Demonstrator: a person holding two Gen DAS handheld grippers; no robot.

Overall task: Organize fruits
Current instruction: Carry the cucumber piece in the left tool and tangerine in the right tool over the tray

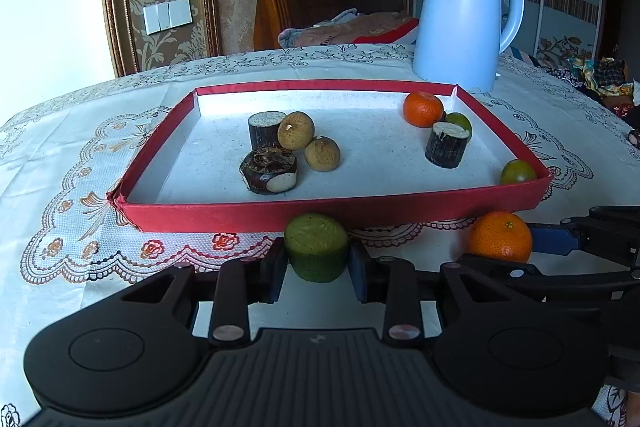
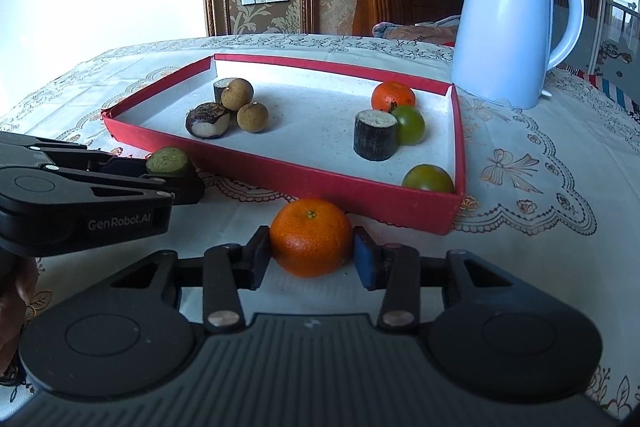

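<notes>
Left gripper angled downward toward tablecloth, just short of red tray. Jaws nearly closed, pads pressed on both sides of green cut stalk piece, which sits on cloth touching or just beside tray's near wall; contact with wall cannot be told.

Right gripper at similar downward tilt, alongside left one, pointed at same near wall. Jaws narrowed, pads gripping loose orange at its flanks; orange resting on cloth just before tray.

Inside tray, left group: two dark stalk pieces and two brown round fruits, clustered and touching. Right group: second orange at far corner, green fruit beside it, dark stalk piece upright in front. Another green fruit in near right corner against wall.

Pale blue kettle upright on cloth behind tray's far right corner.

Part of a hand visible under left gripper in right wrist view.
</notes>
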